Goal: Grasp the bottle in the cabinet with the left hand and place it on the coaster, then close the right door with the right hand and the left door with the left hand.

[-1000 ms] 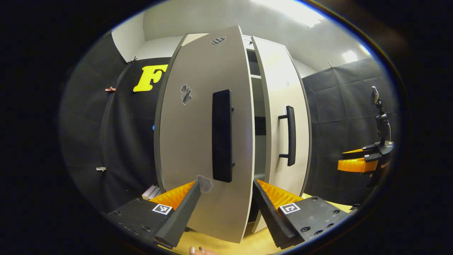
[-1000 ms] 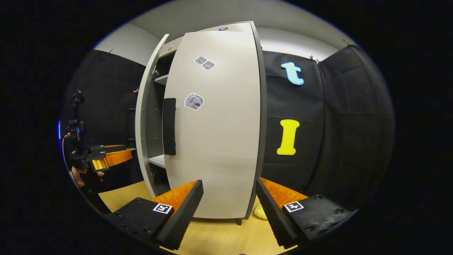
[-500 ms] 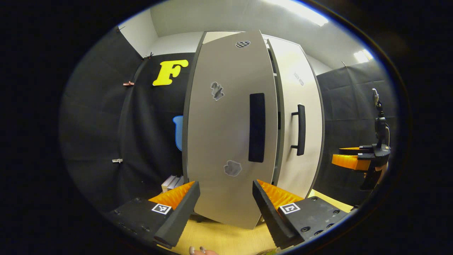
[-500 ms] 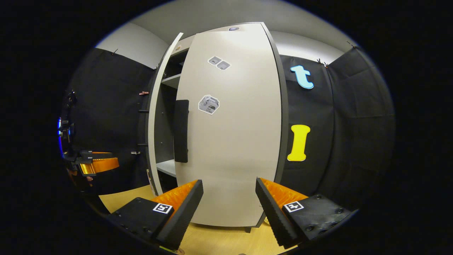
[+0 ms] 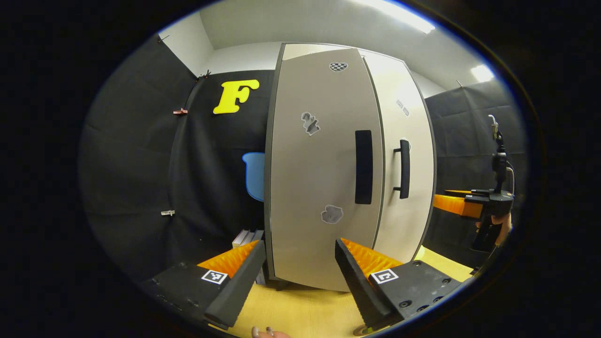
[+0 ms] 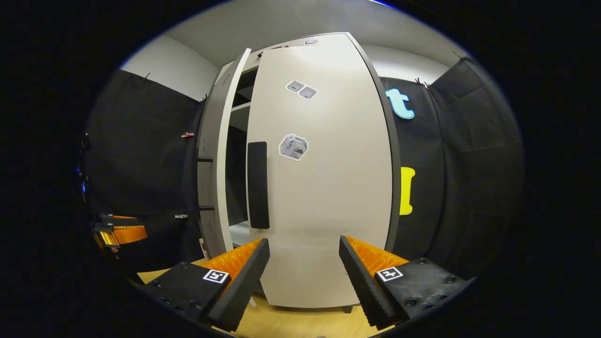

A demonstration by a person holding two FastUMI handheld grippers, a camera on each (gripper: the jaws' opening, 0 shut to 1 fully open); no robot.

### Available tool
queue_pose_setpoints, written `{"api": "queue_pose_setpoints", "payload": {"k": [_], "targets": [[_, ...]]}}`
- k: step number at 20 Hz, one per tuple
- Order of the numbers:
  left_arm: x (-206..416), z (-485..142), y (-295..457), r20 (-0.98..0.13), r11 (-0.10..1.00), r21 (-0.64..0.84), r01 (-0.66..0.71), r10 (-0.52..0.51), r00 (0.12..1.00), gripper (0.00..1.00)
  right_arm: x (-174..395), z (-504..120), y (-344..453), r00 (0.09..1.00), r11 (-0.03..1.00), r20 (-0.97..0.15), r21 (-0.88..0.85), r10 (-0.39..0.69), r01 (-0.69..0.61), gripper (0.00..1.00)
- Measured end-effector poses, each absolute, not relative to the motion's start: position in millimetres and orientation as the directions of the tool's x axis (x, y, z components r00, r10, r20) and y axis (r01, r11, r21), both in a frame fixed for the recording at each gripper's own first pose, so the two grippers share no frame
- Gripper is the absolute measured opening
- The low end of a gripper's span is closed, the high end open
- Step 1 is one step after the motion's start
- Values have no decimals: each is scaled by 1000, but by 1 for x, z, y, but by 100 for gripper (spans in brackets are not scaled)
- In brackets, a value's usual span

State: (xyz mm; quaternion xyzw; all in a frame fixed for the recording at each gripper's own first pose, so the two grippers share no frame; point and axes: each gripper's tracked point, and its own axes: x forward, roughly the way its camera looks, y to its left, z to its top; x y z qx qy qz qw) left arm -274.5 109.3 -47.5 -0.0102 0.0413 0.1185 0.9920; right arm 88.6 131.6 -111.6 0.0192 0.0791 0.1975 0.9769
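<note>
Both hand-held grippers, left (image 5: 296, 263) and right (image 6: 300, 263), we hold spread apart before the pale cabinet; left door (image 5: 319, 178) nearly meets right door (image 6: 324, 188).

Smooth, matt pale-grey laminate covers the left cabinet door (image 5: 319, 178) and right cabinet door (image 6: 324, 188), each fitted with a matt black handle (image 5: 363, 167). The light wood-look bench (image 5: 305, 314) has a fine grain. Ridged orange plastic lines the left tongs (image 5: 300, 263), matt black outside.
</note>
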Motion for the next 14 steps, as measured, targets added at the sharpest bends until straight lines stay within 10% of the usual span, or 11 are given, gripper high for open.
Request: {"api": "queue_pose_setpoints", "payload": {"k": [14], "targets": [[-300,-55,133,-91,965,-119,-232,222,971,95,79,-124,145,916,935,-196,20,351,-354,98]]}}
